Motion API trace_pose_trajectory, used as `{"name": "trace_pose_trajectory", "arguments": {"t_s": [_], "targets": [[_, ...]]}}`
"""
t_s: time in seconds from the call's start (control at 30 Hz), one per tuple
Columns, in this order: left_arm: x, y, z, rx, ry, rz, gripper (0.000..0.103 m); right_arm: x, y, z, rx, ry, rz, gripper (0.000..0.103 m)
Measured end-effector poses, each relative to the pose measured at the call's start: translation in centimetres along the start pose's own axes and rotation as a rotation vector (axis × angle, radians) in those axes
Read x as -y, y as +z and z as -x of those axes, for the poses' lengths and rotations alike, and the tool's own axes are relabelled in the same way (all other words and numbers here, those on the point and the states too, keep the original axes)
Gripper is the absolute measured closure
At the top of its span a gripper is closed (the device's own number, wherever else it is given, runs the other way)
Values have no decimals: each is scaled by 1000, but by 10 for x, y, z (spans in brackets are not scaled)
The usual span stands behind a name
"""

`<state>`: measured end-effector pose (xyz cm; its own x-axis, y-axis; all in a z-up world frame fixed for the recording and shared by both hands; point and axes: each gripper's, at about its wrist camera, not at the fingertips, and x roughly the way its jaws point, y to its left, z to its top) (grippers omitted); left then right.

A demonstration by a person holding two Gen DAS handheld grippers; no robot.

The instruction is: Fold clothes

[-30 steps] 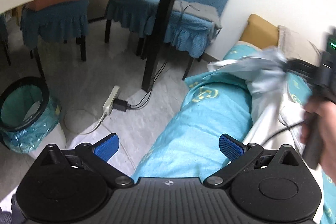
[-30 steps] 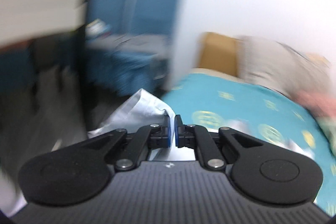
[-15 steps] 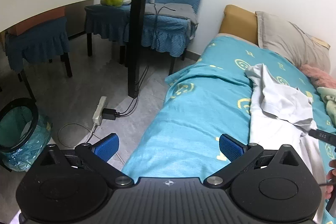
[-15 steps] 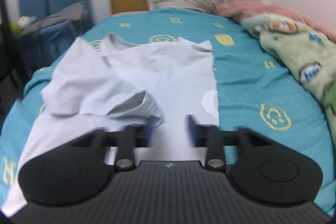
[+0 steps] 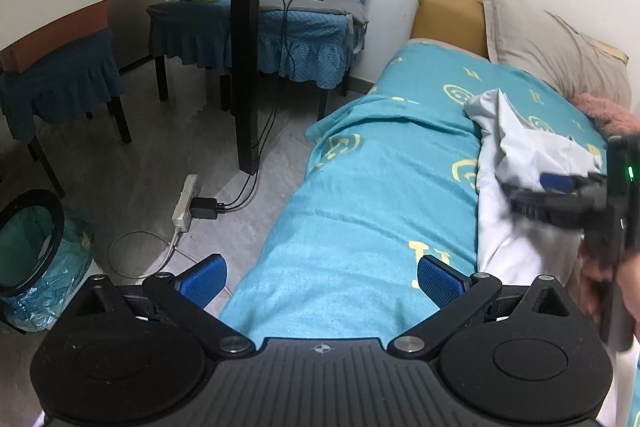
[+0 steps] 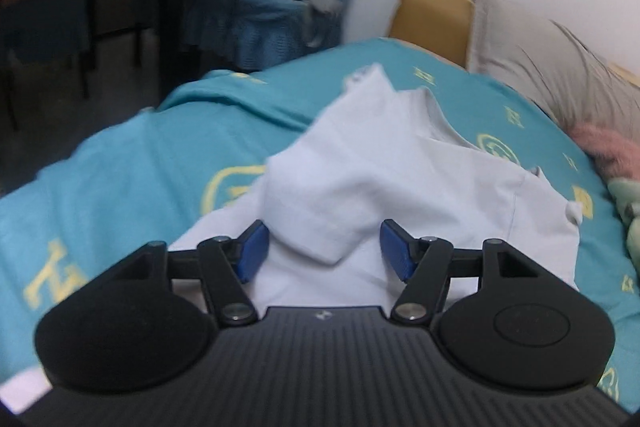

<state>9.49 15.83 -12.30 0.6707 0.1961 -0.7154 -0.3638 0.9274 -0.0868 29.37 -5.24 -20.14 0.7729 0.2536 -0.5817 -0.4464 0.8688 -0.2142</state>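
A white shirt point(image 6: 400, 179) lies crumpled on the teal bed cover point(image 6: 120, 167), one part folded over towards me. My right gripper point(image 6: 324, 253) hovers low over it. Its jaws stand apart and are closing, with the folded flap of the shirt lying between the blue pads point(image 6: 252, 255); the pads do not press on it. In the left wrist view the shirt point(image 5: 520, 147) lies at the right, with the right gripper point(image 5: 560, 187) and a person's hand over it. My left gripper point(image 5: 322, 279) is open above the bed's near edge, holding nothing.
A grey pillow point(image 5: 552, 43) and a pink blanket point(image 5: 604, 111) lie at the head of the bed. Left of the bed stand blue-covered chairs point(image 5: 308, 19), a black table leg point(image 5: 244, 67), a power strip with cables point(image 5: 186, 203) and a lined bin point(image 5: 28, 239).
The right gripper let go of the shirt, which dropped onto the bed, and its jaws went from shut to apart. It sank over the folded flap. The left gripper swung towards the bed.
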Motion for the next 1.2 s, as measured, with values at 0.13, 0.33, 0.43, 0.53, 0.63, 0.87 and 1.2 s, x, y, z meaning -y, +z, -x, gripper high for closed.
{"name": "trace_pose_trajectory", "arguments": {"t_s": [0.13, 0.33, 0.43, 0.53, 0.63, 0.87, 1.2], "targets": [[-1, -2, 0, -8, -15, 10, 1, 39, 9, 0, 65, -31, -214, 96], [-4, -5, 12, 53, -11, 10, 1, 112, 18, -5, 158, -181, -439, 98], [-3, -7, 17, 110, 13, -1, 1, 153, 7, -19, 161, -268, -570, 98], [3, -8, 14, 113, 14, -24, 1, 179, -10, -41, 122, -309, -654, 99], [15, -10, 9, 110, 18, -81, 1, 197, -21, -63, 97, -318, -692, 98], [37, -14, -3, 106, 29, -155, 1, 221, -35, -79, 77, -237, -725, 81], [54, -24, 9, 137, -21, -227, 1, 178, -59, 52, 80, -102, -735, 24]]}}
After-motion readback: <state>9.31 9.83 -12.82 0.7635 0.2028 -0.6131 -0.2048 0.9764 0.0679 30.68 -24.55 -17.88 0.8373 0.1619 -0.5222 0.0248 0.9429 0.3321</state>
